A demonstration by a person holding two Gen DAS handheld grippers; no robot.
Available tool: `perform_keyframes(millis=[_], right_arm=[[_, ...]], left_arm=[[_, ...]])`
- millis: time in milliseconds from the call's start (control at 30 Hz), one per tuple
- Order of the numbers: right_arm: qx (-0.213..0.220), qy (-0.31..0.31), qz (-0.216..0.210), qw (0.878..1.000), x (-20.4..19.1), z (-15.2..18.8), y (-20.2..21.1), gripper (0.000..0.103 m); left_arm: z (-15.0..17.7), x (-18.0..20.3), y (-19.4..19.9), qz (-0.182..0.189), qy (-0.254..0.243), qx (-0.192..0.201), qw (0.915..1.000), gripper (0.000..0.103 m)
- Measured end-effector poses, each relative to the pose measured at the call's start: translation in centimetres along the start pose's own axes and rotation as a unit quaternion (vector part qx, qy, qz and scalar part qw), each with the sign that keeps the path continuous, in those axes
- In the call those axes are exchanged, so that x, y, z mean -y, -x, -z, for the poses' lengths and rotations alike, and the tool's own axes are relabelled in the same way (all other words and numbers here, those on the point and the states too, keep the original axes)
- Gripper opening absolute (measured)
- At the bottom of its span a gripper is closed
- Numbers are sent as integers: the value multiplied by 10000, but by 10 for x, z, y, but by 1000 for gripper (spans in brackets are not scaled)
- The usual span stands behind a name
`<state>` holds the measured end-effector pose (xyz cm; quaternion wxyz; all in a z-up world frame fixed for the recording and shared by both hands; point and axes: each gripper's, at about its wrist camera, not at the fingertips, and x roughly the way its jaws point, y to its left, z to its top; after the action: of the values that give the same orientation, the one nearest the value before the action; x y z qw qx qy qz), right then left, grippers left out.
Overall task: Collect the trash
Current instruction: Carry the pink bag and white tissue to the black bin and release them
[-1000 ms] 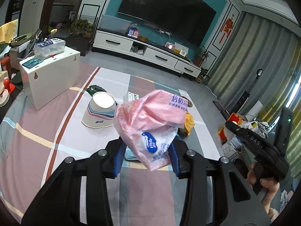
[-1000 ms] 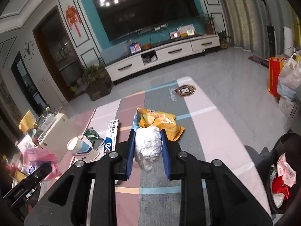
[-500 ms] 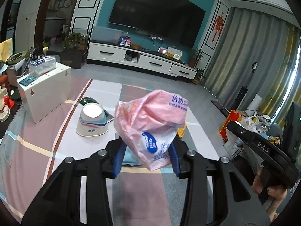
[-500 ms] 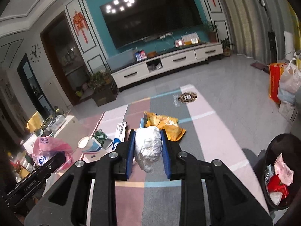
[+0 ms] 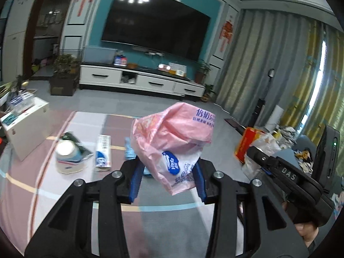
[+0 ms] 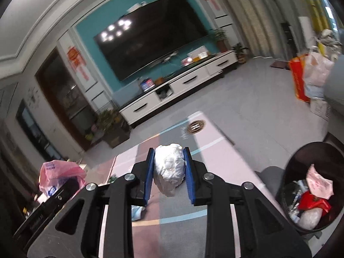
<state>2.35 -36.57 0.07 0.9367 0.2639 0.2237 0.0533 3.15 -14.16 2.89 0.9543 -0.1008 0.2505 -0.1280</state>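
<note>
My left gripper (image 5: 167, 172) is shut on a crumpled pink plastic bag (image 5: 172, 137) with blue print, held above the striped mat. My right gripper (image 6: 169, 172) is shut on a white crumpled wad (image 6: 169, 169), also held in the air. A black trash bin (image 6: 311, 187) with red, pink and white rubbish inside stands at the lower right of the right wrist view. The pink bag also shows at the left of the right wrist view (image 6: 58, 176). The right gripper's body (image 5: 290, 176) shows at the right of the left wrist view.
On the mat lie an upturned paper bowl (image 5: 66, 157), a flat white-and-blue box (image 5: 103, 150) and a light blue item (image 5: 129, 148). A white low cabinet (image 5: 23, 124) stands left. Bags are piled at the right (image 5: 258, 142). A TV unit (image 5: 139, 81) lines the far wall.
Both grippers have risen and swung right, each keeping its load. The bowl and box have slid left in the left view; the bin has grown larger in the right view.
</note>
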Motion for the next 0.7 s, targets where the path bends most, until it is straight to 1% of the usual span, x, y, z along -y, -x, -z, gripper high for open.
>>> perform_keyframes(millis=[100,167,200,267,333,367,433,533,700], right_arm=[[174,-176,249,9994,18,-8,13,27],[302,-260,581,9975,32,-14,23,27],[411,-275,878,9949,40,-17,29,27],[544,-330,1214,9906,54,-20,38,27],[619,-476,1430,9866,69,-23,47,27],[643,-566,1497,9850,78,-24,52,27],[683,-722,1595,9822,92,-23,61,27],[726,-882,1845,9762,111,-20,74,28],[621,-1234,1985,9703,141,-14,85,28]], left_arm=[[1,31,-7,228,-184,-57,9996,42],[3,53,-12,430,-323,-70,9985,43],[4,60,-16,513,-351,-83,9980,43],[8,78,-25,695,-399,-218,9965,43],[15,96,-37,939,-440,-409,9938,43],[20,107,-44,1096,-490,-519,9914,43],[26,123,-53,1278,-576,-681,9878,43],[39,146,-71,1604,-656,-1038,9794,43],[60,177,-109,2051,-538,-1721,9620,43]])
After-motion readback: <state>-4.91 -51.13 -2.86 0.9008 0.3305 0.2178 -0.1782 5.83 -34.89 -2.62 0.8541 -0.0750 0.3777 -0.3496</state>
